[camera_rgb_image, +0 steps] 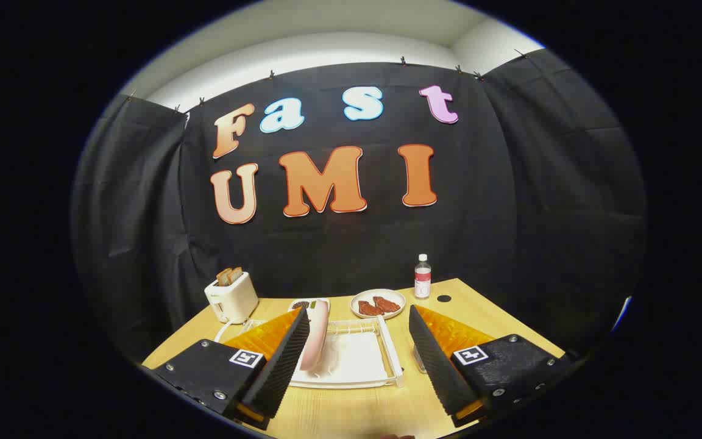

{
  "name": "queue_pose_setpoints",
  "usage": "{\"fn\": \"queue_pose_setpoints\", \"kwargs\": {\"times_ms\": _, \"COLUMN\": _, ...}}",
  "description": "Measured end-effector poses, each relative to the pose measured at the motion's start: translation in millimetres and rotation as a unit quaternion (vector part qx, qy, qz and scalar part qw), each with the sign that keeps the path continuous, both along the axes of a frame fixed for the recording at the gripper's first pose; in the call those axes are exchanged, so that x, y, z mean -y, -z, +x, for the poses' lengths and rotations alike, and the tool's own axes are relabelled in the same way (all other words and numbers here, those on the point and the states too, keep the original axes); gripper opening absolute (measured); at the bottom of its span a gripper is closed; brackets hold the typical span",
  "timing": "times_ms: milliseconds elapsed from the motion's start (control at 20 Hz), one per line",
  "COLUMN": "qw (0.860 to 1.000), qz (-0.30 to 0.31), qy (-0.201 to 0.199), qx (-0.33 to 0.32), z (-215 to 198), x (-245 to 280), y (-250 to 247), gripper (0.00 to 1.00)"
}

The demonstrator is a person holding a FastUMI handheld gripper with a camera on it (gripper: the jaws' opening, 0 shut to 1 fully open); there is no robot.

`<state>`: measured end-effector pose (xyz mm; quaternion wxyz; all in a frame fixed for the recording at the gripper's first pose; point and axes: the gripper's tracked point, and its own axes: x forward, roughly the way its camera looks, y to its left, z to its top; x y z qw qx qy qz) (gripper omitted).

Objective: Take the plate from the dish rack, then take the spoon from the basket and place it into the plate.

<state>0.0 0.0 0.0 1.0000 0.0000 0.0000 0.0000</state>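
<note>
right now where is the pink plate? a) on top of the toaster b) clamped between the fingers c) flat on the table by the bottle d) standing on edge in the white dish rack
d: the pink plate stands on edge in the white dish rack, beside the left finger of the open gripper, untouched.

Pale pink plate [315,334] standing on edge in white dish rack [381,350], just beside the left finger, rack between the spread fingers
</note>
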Motion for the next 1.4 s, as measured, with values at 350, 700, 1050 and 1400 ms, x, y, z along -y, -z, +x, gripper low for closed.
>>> {"fn": "queue_pose_setpoints", "kwargs": {"times_ms": 350, "qw": 1.0, "qz": -0.025, "qy": 0.01, "qx": -0.01, "z": -3.8, "x": -5.3, "y": 1.7, "gripper": 0.98}}
{"fn": "queue_pose_setpoints", "kwargs": {"times_ms": 700, "qw": 0.999, "qz": -0.029, "qy": 0.012, "qx": -0.014, "z": 8.0, "x": 12.5, "y": -7.7, "gripper": 0.98}}
{"fn": "queue_pose_setpoints", "kwargs": {"times_ms": 1050, "qw": 1.0, "qz": -0.02, "qy": -0.005, "qx": -0.015, "z": 16.7, "x": 0.9, "y": -9.8, "gripper": 0.98}}
{"fn": "queue_pose_setpoints", "kwargs": {"times_ms": 1400, "qw": 1.0, "qz": -0.02, "qy": -0.013, "qx": -0.016, "z": 23.1, "x": -11.9, "y": -8.2, "gripper": 0.97}}
